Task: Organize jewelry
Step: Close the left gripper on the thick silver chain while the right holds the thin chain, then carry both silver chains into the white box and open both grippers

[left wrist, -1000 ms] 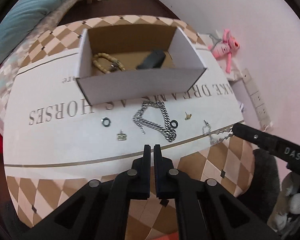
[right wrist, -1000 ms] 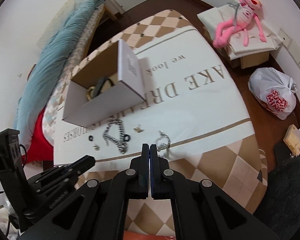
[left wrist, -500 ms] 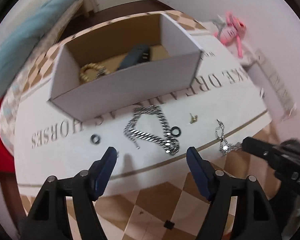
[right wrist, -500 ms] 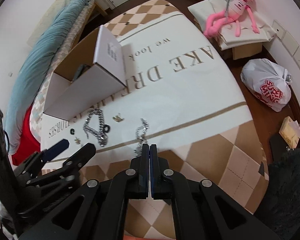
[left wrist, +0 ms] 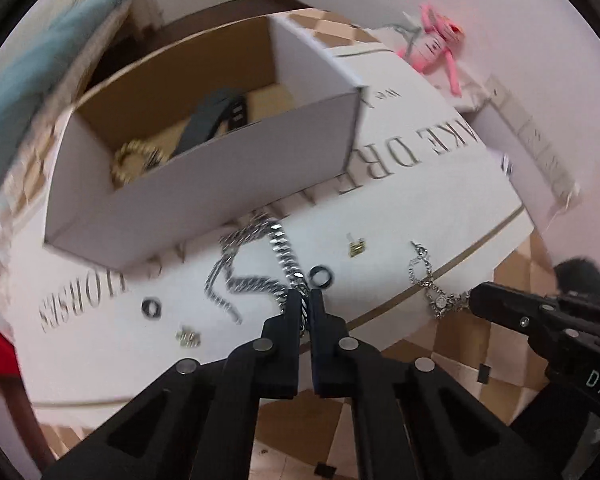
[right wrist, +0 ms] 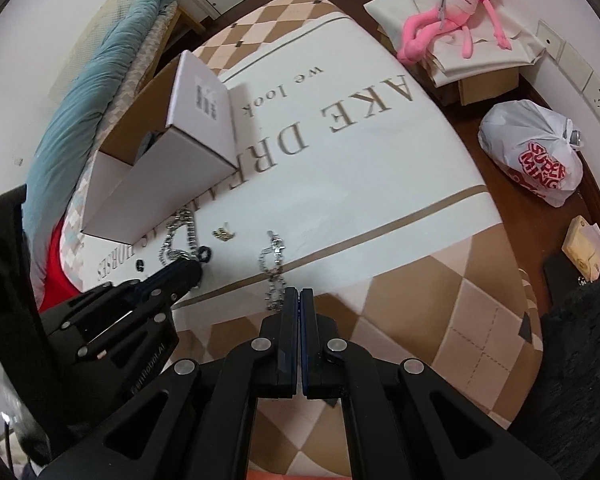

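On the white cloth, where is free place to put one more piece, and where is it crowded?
Free: the wide lettered stretch of the white cloth right of the cardboard box, up to the gold stripe. Crowded: the strip before the box, with the heavy silver chain, black rings, gold charm and thin bracelet.

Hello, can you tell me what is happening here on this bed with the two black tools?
A person is sorting jewelry into a white cardboard box on the bed. The left gripper is shut on the thick silver chain. The right gripper is shut at the end of a thinner sparkly bracelet. Two black rings and small gold pieces lie loose on the bedcover. The box already holds a beaded bracelet and a dark band.
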The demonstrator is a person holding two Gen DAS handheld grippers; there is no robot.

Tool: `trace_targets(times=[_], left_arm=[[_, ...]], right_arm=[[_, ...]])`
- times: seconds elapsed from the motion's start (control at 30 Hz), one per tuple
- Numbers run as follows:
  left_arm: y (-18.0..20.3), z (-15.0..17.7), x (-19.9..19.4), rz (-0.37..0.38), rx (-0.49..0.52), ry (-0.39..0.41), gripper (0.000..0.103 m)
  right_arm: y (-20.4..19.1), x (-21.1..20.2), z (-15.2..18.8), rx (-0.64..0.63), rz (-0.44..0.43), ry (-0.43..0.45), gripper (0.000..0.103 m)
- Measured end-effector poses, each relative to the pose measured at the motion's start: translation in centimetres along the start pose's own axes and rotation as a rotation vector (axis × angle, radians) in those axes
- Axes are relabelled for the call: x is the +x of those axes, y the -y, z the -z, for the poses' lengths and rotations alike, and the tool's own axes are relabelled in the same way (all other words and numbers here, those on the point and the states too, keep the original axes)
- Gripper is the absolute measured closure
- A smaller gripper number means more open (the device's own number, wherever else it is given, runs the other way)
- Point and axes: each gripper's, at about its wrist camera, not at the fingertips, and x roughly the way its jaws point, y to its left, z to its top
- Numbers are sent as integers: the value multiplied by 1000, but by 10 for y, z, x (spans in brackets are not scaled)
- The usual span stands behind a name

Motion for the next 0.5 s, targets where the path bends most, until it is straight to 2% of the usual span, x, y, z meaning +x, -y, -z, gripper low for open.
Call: trace_targets(times=[0.13,0.23,0.37,0.5], left_arm=[[-29,16,-26,54,-130,25,102],[-44,31,-49,84,-191,49,102],[-59,43,-74,104,-232,78,102],[-66,33,-92,118,-257,123,102]], right_arm=[[-11,-10,0,-16,-31,17,103],[-19,-19,-1,-26,-59,27,103],[-30,-31,-3,-43,-90,40,103],[-41,-43,-8,-53,-132,46,103]])
